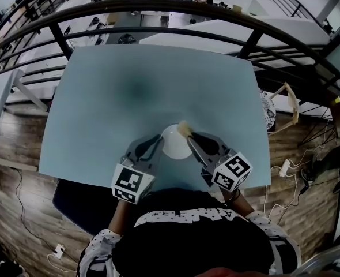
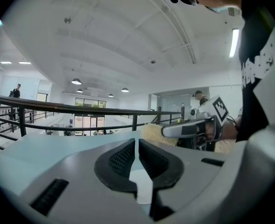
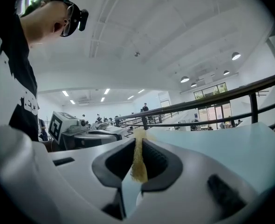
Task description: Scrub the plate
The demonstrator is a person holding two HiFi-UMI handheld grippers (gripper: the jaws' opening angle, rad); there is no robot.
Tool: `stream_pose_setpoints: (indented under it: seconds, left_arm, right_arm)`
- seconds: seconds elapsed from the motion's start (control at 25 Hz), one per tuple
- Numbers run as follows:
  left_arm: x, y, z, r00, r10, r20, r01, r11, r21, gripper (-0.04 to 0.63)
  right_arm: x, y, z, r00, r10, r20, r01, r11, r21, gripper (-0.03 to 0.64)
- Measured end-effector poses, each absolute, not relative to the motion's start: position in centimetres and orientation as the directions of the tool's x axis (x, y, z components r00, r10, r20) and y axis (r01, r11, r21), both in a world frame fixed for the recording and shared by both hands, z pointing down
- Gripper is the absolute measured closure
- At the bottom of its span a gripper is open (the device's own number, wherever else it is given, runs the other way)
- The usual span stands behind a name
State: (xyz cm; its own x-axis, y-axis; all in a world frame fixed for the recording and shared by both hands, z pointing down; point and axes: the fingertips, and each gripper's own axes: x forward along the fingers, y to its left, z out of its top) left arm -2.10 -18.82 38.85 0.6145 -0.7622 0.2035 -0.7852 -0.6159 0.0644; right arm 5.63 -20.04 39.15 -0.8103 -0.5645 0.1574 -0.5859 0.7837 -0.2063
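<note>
A small white plate (image 1: 174, 144) lies near the front edge of the pale blue table (image 1: 129, 97). My left gripper (image 1: 158, 138) is shut on its left rim. In the left gripper view the rim shows as a thin white sliver (image 2: 141, 186) between the closed pads (image 2: 123, 158). My right gripper (image 1: 189, 136) is shut on a yellowish sponge (image 1: 184, 128), held at the plate's far right edge. The sponge (image 3: 138, 162) is squeezed thin between the right gripper's pads. From the left gripper view, the right gripper (image 2: 168, 130) and the sponge (image 2: 151, 133) show just beyond the plate.
A dark metal railing (image 1: 158, 7) curves round the far side of the table. A wooden chair (image 1: 286, 105) stands off the right edge. Cables and a power strip (image 1: 284, 167) lie on the wooden floor. The person's torso (image 1: 193, 235) is against the near edge.
</note>
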Motion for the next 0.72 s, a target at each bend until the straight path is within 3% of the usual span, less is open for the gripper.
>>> stream_pose_setpoints:
  seconds: [0.72]
  left_arm:
    - [-2.3,-22.8,41.7,0.568,-0.784,0.251,-0.820,-0.565,0.090,0.580]
  right_arm:
    - [5.0,-24.4,43.8,-0.829,-0.507,0.237,-0.553,0.806,-0.209,0.565]
